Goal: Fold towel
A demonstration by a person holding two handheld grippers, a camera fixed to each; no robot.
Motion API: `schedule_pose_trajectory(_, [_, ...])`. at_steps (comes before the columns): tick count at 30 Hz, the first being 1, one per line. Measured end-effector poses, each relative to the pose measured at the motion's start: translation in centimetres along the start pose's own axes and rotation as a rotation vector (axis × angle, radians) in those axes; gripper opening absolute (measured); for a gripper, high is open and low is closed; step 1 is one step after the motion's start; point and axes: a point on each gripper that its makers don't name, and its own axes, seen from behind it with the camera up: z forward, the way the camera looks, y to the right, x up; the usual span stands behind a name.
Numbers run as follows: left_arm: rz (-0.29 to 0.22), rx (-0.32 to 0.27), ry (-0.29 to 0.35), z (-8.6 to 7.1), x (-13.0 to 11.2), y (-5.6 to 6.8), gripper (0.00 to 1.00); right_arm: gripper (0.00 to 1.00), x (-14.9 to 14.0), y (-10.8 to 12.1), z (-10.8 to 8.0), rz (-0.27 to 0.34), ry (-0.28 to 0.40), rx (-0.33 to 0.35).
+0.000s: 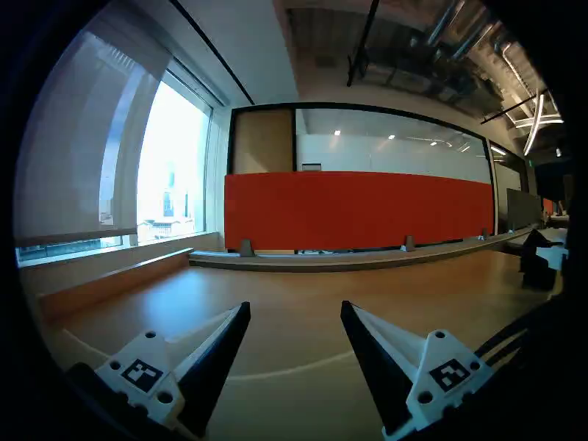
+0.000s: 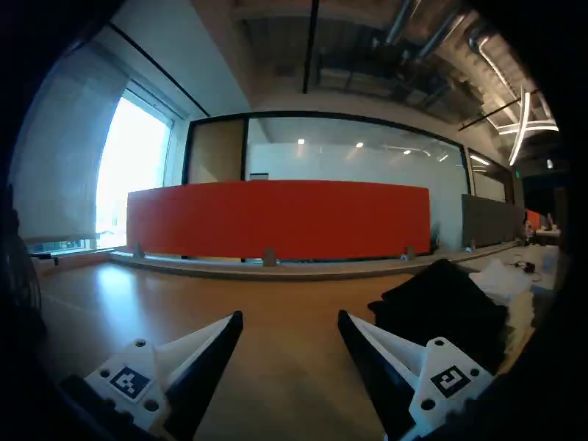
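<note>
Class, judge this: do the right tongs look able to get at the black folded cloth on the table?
Probably yes. The right tongs are open, and the black cloth lies just ahead, off to their right, with bare table between and nothing blocking the way.

Both cameras sit low and close over the wooden table (image 1: 294,353) — one behind the left gripper (image 1: 294,305), one behind the right gripper (image 2: 289,314) — each facing level ahead at the same far red partition (image 1: 353,209), window (image 1: 173,169) to the left.
</note>
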Motion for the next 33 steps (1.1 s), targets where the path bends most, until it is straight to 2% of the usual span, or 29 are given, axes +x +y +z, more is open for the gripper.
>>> schedule_pose_trajectory(33, [0.001,0.000,-0.003,-0.34,0.82,-0.08,0.91,1.00,0.00,-0.06,0.01,0.000,0.000,0.000])
